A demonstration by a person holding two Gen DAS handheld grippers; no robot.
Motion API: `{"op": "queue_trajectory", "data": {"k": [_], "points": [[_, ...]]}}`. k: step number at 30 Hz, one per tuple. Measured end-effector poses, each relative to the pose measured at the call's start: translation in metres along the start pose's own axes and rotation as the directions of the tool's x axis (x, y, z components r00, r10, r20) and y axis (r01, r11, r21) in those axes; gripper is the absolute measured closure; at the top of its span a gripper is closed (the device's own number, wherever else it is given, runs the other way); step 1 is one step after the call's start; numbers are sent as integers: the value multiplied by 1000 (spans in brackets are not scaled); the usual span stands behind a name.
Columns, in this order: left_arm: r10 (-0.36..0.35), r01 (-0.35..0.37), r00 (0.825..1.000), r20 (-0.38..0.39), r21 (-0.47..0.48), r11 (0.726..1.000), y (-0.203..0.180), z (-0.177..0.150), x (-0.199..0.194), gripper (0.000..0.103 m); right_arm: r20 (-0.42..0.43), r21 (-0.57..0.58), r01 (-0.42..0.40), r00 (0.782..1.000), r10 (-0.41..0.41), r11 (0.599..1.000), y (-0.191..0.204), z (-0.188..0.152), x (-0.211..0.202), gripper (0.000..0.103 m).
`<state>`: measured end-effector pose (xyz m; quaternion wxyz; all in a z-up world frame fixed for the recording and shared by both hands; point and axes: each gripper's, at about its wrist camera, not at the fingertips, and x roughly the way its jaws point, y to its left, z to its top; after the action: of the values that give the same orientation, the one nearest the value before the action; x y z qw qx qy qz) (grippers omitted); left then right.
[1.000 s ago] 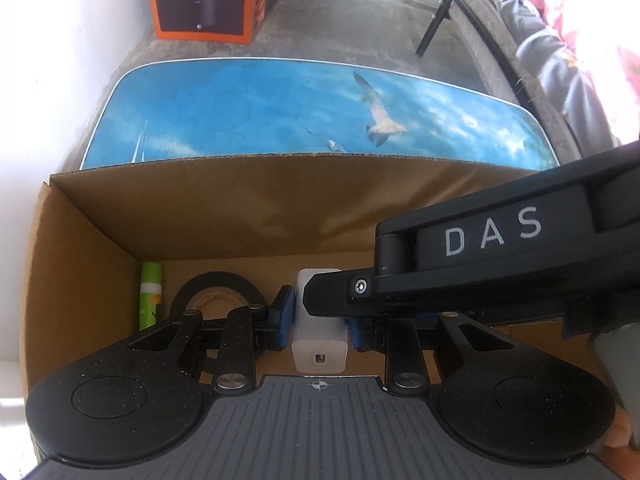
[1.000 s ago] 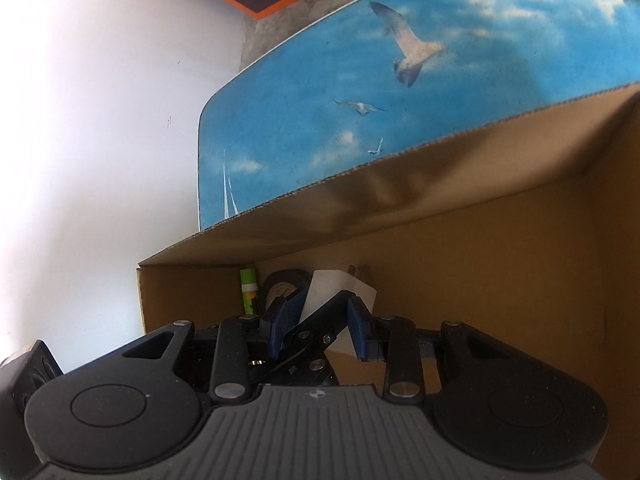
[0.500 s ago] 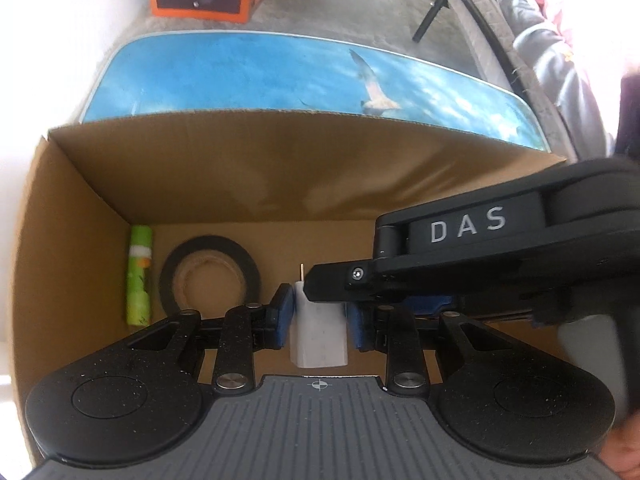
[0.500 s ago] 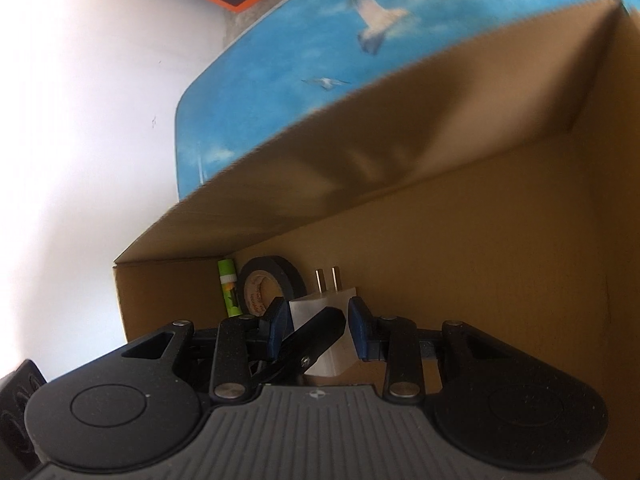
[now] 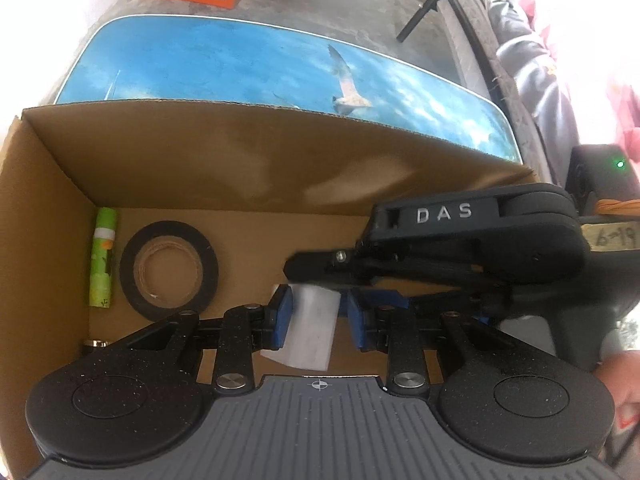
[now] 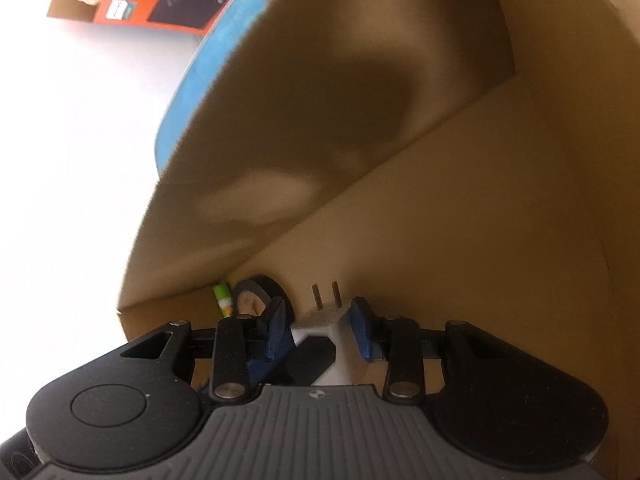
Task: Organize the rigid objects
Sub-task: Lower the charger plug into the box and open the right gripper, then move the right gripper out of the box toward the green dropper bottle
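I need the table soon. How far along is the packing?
Done: the green tube and black tape roll lie in the cardboard box. In hand: the white charger, low inside between both grippers' fingers, the right gripper opening. Other leftovers aren't visible.

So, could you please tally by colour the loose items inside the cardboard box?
White: 1, the charger plug
Black: 1, the tape roll
Green: 1, the tube
Uncertain: 1, a small metallic thing, mostly hidden
Total: 4
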<state>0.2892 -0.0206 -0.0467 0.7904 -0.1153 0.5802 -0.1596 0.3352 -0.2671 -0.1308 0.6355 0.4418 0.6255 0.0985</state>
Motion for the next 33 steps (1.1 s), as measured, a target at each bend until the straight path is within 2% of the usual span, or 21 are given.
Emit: {"op": "queue_trajectory", "data": {"k": [3, 5, 9, 14, 18, 23, 26, 30, 33], "points": [[19, -19, 1000, 13, -3, 1000, 3, 0, -7, 72, 3, -1, -55, 998, 55, 998, 7, 3, 1, 63], [36, -36, 999, 22, -5, 999, 5, 1, -8, 70, -10, -7, -60, 998, 59, 998, 13, 4, 6, 63], [32, -31, 999, 17, -38, 999, 10, 0, -4, 70, -19, -96, 6, 1000, -7, 995, 29, 2, 14, 63], [-9, 10, 1000, 18, -33, 999, 4, -1, 2, 67, 29, -230, 128, 992, -125, 965, 50, -1, 13, 63], [-16, 16, 1000, 4, -34, 999, 1, 0, 9, 65, 68, -283, 177, 984, -164, 943, 59, -1, 9, 56], [14, -14, 1000, 6, -26, 1000, 4, -1, 6, 63, 37, -244, 143, 990, -138, 959, 61, -2, 20, 50], [53, -53, 998, 20, -9, 999, 5, -1, -3, 55, 2, -192, 87, 996, -88, 978, 56, -1, 25, 50], [102, -103, 993, 63, 15, 995, 2, -2, -19, 47, 40, -211, 84, 996, -78, 974, 62, -6, 17, 50], [98, -99, 988, 118, 3, 995, 3, -8, -42, 44, 69, -241, 63, 996, -47, 969, 67, -16, -7, 50]]}}
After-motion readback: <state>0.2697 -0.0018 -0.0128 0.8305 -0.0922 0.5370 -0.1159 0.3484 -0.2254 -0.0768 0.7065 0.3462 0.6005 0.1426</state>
